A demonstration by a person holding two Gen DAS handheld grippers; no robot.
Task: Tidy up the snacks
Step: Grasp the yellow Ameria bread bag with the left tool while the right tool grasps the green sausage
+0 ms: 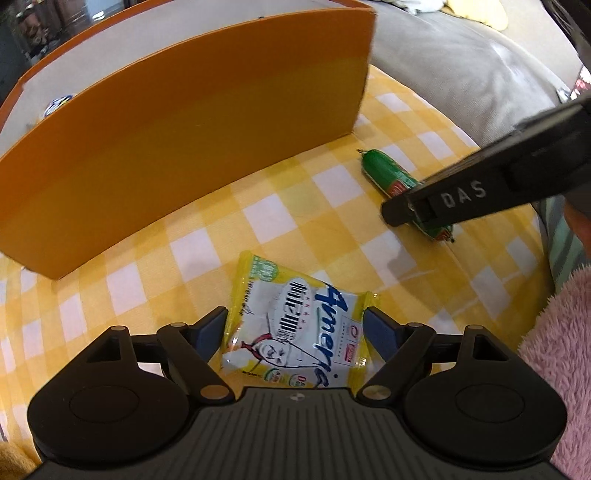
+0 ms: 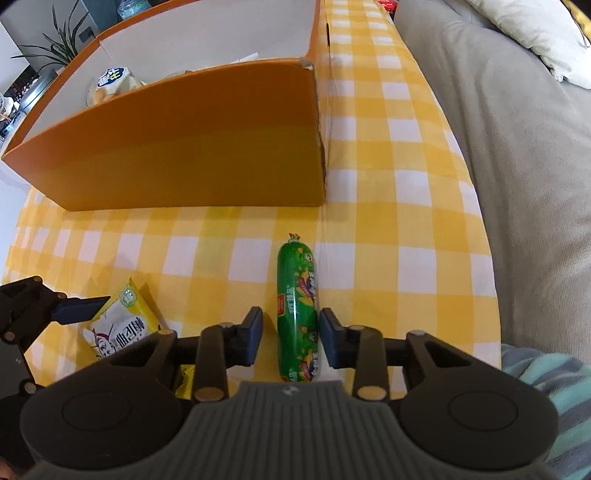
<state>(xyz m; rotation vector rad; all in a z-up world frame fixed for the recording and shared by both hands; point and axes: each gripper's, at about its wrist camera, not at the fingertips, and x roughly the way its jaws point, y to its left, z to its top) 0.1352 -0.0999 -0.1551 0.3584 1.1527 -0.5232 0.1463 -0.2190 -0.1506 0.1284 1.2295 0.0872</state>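
Observation:
A yellow and white snack packet (image 1: 295,325) lies on the checked cloth between the fingers of my left gripper (image 1: 295,323), which is open around it; it also shows in the right wrist view (image 2: 118,325). A green sausage stick (image 2: 298,306) lies between the fingers of my right gripper (image 2: 291,325), which is open, the right pad close to it. In the left wrist view the sausage (image 1: 391,177) is partly hidden by the right gripper's finger (image 1: 443,199). An orange box (image 2: 184,155) stands behind, holding a snack bag (image 2: 110,81).
The table has a yellow and white checked cloth (image 2: 369,184). A grey sofa (image 2: 517,147) runs along the right edge with a white cushion (image 2: 535,33). A pink fluffy sleeve (image 1: 561,350) is at the right. A plant (image 2: 62,48) stands behind the box.

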